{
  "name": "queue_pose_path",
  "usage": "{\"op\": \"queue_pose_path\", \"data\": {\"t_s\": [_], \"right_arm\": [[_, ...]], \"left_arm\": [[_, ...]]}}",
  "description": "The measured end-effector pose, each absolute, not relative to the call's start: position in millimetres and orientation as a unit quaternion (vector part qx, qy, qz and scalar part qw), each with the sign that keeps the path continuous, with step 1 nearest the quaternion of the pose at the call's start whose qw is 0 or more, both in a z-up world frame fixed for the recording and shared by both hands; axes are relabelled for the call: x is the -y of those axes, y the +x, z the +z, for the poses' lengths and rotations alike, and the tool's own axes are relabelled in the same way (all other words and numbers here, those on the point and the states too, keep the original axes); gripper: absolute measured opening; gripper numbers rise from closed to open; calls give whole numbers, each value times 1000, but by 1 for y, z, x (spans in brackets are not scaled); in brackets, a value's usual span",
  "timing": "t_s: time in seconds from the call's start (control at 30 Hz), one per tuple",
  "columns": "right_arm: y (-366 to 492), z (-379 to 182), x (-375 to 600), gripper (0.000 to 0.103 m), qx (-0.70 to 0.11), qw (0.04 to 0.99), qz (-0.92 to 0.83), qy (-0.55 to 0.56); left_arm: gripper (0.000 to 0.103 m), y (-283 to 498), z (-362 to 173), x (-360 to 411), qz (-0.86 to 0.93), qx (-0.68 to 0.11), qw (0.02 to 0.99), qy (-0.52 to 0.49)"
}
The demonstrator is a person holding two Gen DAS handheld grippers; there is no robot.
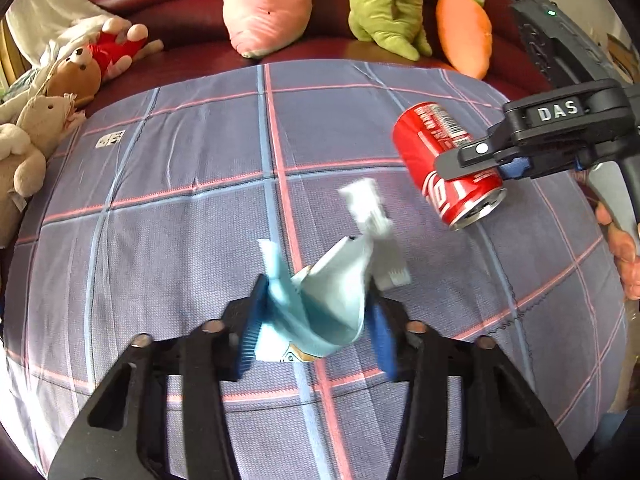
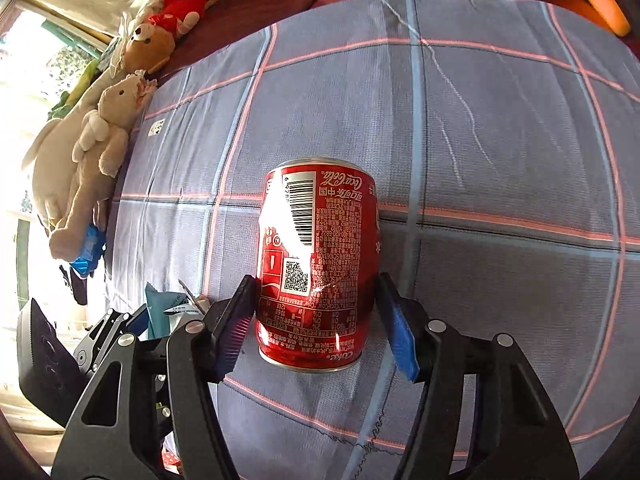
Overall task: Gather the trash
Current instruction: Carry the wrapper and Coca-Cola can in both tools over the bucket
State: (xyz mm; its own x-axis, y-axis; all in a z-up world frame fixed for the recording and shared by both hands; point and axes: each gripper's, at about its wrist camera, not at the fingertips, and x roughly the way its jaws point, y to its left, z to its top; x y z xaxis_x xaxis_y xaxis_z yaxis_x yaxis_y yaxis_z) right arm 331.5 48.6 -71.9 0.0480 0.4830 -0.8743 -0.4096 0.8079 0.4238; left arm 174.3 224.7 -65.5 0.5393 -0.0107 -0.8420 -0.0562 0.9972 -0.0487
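Left gripper [image 1: 316, 320] fingers pinching crumpled wrapper [image 1: 332, 296], right gripper [image 2: 316, 320] fingers clamping cola can [image 2: 318, 264]

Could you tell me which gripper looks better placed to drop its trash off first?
Neither clearly. The left gripper is shut on the crumpled wrapper, the right gripper on the red can, both above the checked cloth. No bin is visible.

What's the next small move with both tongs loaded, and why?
Probably carry both loads off the table toward a bin, which neither view shows. The left tongs are shut on the crumpled wrapper, the right tongs on the red can, both lifted above the plaid cloth, with no other trash visible on it.
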Motion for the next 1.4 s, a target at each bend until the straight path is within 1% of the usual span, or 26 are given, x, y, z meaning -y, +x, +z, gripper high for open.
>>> {"op": "queue_pose_path", "data": {"t_s": [0.13, 0.3, 0.63, 0.87, 1.13, 1.4], "right_arm": [[325, -52, -20, 58, -599, 738, 307, 41], [310, -37, 30, 58, -588, 750, 296, 64], [270, -22, 159, 58, -567, 779, 246, 108], [237, -17, 256, 58, -554, 792, 208, 150], [188, -9, 377, 58, -508, 818, 165, 211], [132, -15, 508, 58, -471, 837, 77, 267]], "left_arm": [[41, 175, -57, -212, 5, -475, 879, -40], [41, 172, -42, -178, -25, -466, 884, -33], [41, 173, -29, -74, -99, -456, 885, -1], [41, 171, -23, 12, -153, -451, 879, 24], [41, 162, -11, 125, -226, -444, 865, 58], [41, 151, -19, 237, -298, -448, 838, 93]]}}
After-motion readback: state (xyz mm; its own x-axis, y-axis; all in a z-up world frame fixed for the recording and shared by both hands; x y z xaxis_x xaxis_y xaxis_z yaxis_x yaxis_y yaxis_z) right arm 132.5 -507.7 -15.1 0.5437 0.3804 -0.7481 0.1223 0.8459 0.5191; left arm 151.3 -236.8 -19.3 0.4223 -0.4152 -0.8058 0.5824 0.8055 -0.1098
